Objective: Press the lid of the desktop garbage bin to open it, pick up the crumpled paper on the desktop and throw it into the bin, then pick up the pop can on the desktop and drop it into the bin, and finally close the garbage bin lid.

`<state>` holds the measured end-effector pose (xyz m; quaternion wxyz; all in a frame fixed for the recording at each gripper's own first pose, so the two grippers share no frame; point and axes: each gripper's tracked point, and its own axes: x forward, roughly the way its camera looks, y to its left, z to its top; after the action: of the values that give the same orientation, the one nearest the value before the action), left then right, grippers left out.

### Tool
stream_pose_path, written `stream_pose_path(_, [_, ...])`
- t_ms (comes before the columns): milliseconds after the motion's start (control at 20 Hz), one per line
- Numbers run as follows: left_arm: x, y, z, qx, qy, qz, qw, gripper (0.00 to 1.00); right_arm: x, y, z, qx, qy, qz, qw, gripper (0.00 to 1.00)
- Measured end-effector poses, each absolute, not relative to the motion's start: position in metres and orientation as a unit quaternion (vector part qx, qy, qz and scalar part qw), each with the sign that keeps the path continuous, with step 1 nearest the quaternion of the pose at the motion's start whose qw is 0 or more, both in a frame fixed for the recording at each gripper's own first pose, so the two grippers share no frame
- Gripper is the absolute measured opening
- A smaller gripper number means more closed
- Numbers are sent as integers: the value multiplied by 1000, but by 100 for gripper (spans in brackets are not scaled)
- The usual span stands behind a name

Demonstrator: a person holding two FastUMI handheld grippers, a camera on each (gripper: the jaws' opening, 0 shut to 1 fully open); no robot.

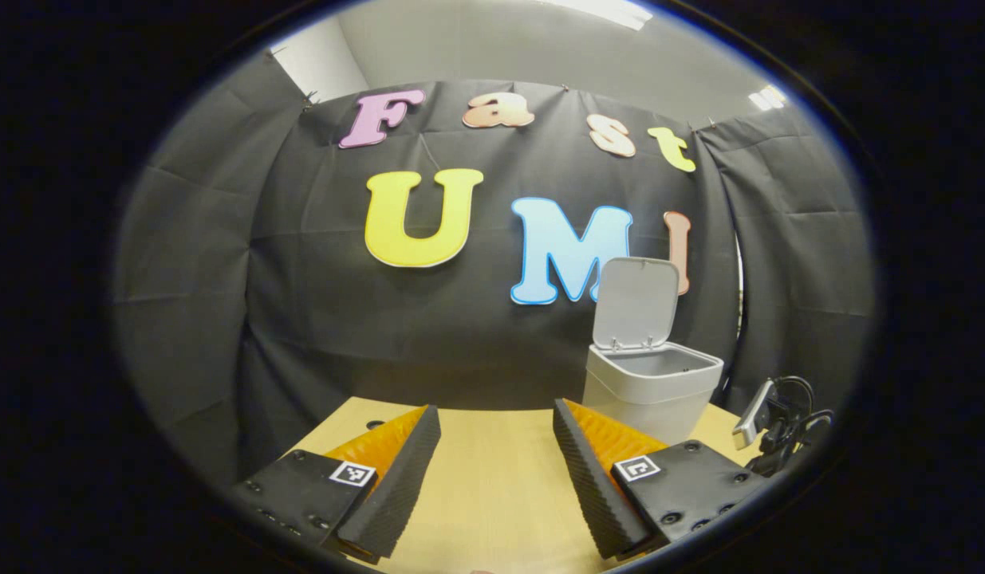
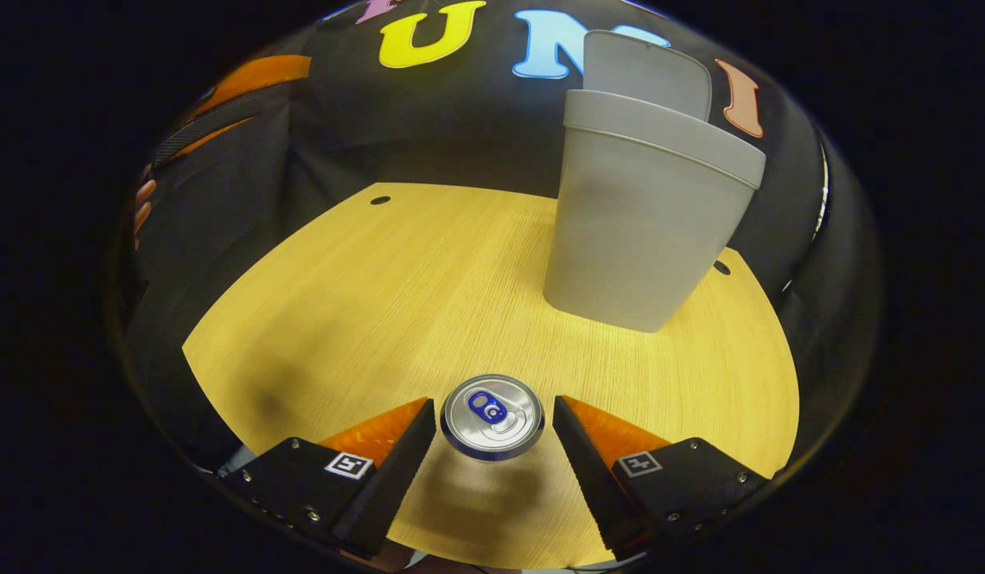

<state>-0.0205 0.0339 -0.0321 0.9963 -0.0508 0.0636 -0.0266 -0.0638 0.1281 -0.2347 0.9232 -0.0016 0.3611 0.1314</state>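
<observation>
Two things matter here: the bin [image 2: 648, 215] stands lid-up at the table's [image 2: 340, 303] far right, and the can [image 2: 493, 416] sits upright between my right tongs [image 2: 492, 434], jaws wide and not touching it. I should lower, close squarely on its sides. My left tongs [image 1: 496, 462] hang open, empty.
</observation>
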Motion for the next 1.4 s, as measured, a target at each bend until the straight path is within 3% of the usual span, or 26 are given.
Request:
stream_pose_path(200, [-21, 21, -35, -57, 73, -25, 995, 93, -60, 129, -243, -2, 372, 143, 917, 95])
stream_pose_path(300, [-20, 16, -35, -58, 74, -24, 995, 93, -61, 130, -244, 0, 372, 149, 916, 87])
stream_pose_path(450, [-18, 12, -32, -56, 73, -23, 996, 91, -60, 129, -245, 4, 372, 153, 915, 82])
stream_pose_path(650, [-12, 5, -30, -52, 70, -29, 996, 95, -62, 124, -232, 15, 361, 153, 920, 84])
stream_pose_path(950, [-6, -2, -30, -66, 69, -48, 994, 95, -62, 111, -179, 18, 315, 135, 939, 84])
stream_pose_path(1050, [-5, -4, -27, -66, 68, -59, 994, 91, -60, 108, -159, 20, 299, 126, 946, 84])
stream_pose_path(1150, [-1, -2, -24, -69, 63, -64, 994, 95, -54, 105, -134, 20, 274, 119, 954, 84])
stream_pose_path(1400, [7, 5, -19, -80, 60, -49, 994, 93, -42, 95, -71, 14, 196, 117, 974, 83])
